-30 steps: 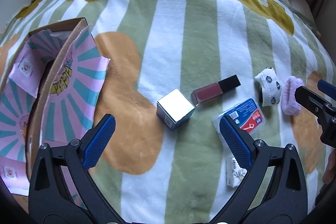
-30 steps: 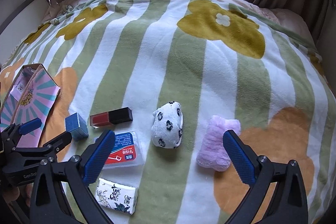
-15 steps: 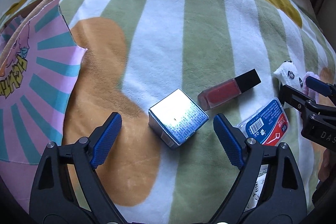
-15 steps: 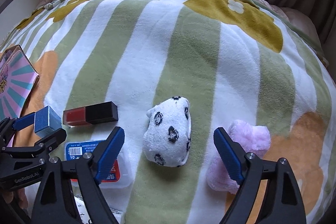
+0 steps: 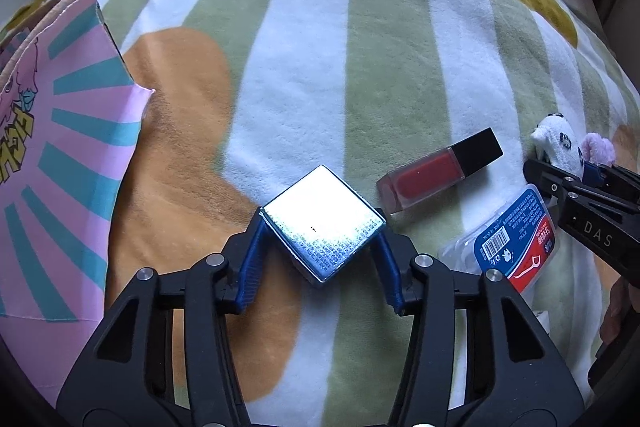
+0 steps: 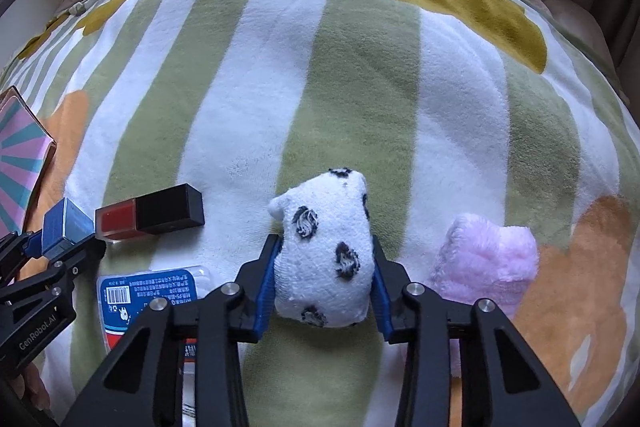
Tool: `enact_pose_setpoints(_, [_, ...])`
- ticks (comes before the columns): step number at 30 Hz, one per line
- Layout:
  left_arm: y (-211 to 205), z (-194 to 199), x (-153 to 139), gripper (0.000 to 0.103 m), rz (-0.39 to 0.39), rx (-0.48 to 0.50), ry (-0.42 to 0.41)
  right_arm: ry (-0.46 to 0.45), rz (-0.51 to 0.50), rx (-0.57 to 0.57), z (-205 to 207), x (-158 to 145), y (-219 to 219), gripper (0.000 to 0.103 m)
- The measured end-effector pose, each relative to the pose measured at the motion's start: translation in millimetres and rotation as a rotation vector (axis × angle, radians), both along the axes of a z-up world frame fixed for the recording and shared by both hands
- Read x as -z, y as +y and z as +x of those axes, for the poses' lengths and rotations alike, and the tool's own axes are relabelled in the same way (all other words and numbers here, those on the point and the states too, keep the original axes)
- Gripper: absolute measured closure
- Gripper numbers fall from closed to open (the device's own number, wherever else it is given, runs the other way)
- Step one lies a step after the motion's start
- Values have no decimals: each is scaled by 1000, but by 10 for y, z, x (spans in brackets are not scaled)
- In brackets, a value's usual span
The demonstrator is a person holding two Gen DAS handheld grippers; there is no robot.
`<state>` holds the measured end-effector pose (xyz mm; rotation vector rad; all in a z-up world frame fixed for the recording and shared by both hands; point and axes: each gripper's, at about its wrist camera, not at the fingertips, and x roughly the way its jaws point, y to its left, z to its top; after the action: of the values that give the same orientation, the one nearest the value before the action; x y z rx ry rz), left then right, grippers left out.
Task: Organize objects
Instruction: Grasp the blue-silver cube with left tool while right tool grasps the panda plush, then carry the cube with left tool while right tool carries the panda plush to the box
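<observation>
Two grippers are both clamped onto things on the striped flower blanket (image 6: 320, 75). Taking the red lip gloss tube (image 5: 438, 171) as the landmark: the left gripper (image 5: 320, 247) is just to the tube's left, its blue pads (image 5: 252, 267) pressed against two opposite sides of the small silver box (image 5: 322, 223), which sits corner-on between them, close to the tube's red end but apart from it. From the right wrist view the same box shows its blue side (image 6: 66, 227) touching or nearly touching the tube's red end (image 6: 116, 221); whether the box rests on the blanket or is raised off it I cannot tell.

To the tube's right, the right gripper (image 6: 324, 283) is narrowed around the white spotted sock (image 6: 328, 247), pads (image 6: 266, 283) squeezing its two flanks. The sock lies well apart from the tube's black cap. Beyond the sock, farther right of the tube, a fluffy pink sock (image 6: 488, 267) rests just beside the right gripper's finger.

Below the tube, on the near side, lies a clear floss pick pack with a blue and red label (image 5: 516, 243), partly hidden under the gripper frames in both views. Far to the tube's left stands an open cardboard box with pink and teal rays (image 5: 60, 155), its flap leaning over the blanket.
</observation>
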<state>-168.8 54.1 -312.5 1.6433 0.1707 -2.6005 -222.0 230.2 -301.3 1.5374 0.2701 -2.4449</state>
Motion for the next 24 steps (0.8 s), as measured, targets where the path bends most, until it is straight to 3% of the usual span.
enact_pose_setpoints(7, [-39, 16, -69, 58, -20, -18, 13, 1, 3, -7, 18, -85, -8, 69])
enact_pose_setpoints(12, [-52, 29, -205, 58, -11, -13, 19, 15, -19, 3, 88, -352, -15, 69])
enact_pose_setpoints(24, [-162, 157, -1227, 58, 1, 9, 91, 49, -93, 76, 502, -1425, -54, 69])
